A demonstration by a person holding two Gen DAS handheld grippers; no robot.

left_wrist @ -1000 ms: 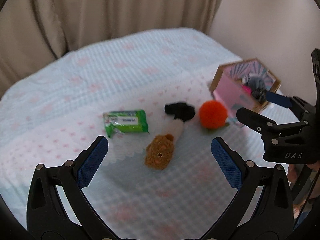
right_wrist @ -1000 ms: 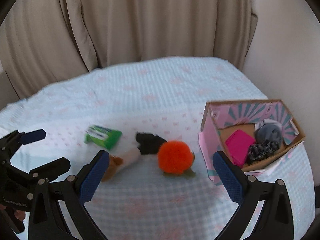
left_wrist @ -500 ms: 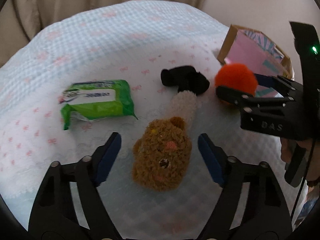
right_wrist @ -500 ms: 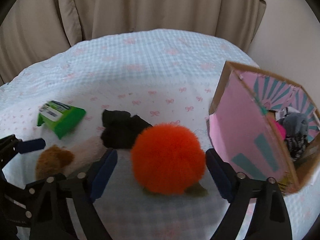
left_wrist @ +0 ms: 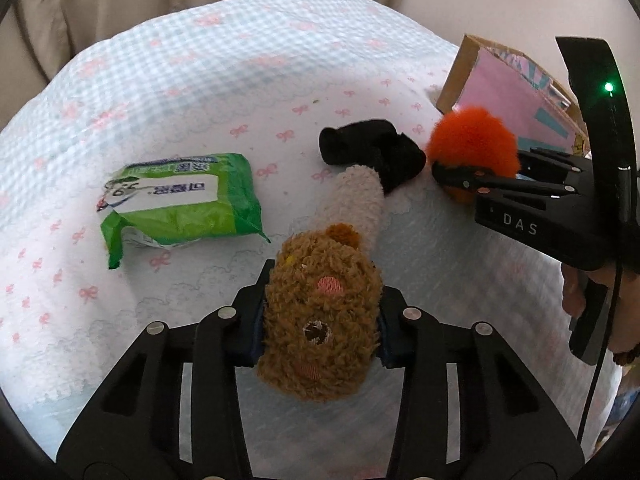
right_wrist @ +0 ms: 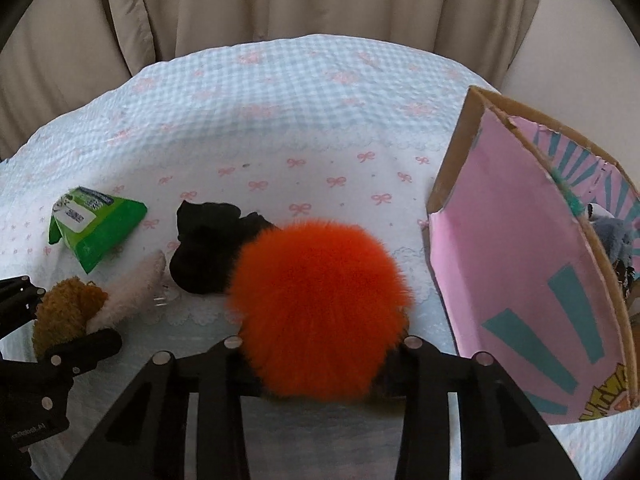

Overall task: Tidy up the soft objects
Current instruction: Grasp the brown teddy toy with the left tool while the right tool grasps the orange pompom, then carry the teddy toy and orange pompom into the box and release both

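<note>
My left gripper [left_wrist: 320, 320] is shut on a brown plush bear head [left_wrist: 320, 320] whose cream fuzzy body [left_wrist: 356, 200] stretches away on the bedspread. My right gripper [right_wrist: 320, 360] is shut on an orange fluffy ball [right_wrist: 316, 304], which also shows in the left wrist view [left_wrist: 474, 148]. A black soft piece [left_wrist: 372, 152] lies between the two toys; it also shows in the right wrist view [right_wrist: 212, 248]. A green wipes pack [left_wrist: 180, 208] lies to the left of them. A pink cardboard box [right_wrist: 520, 280] stands at the right and holds grey, pink and dark soft items.
The surface is a bed with a pale blue checked cover with pink bows [right_wrist: 300, 120]. Beige curtains [right_wrist: 280, 0] hang behind it and a plain wall is at the right. The person's hand [left_wrist: 592, 300] holds the right gripper at the right edge.
Both grippers moved forward and down and closed: the left onto the brown bear head, the right onto the orange ball. Both were open and apart from the toys before.
</note>
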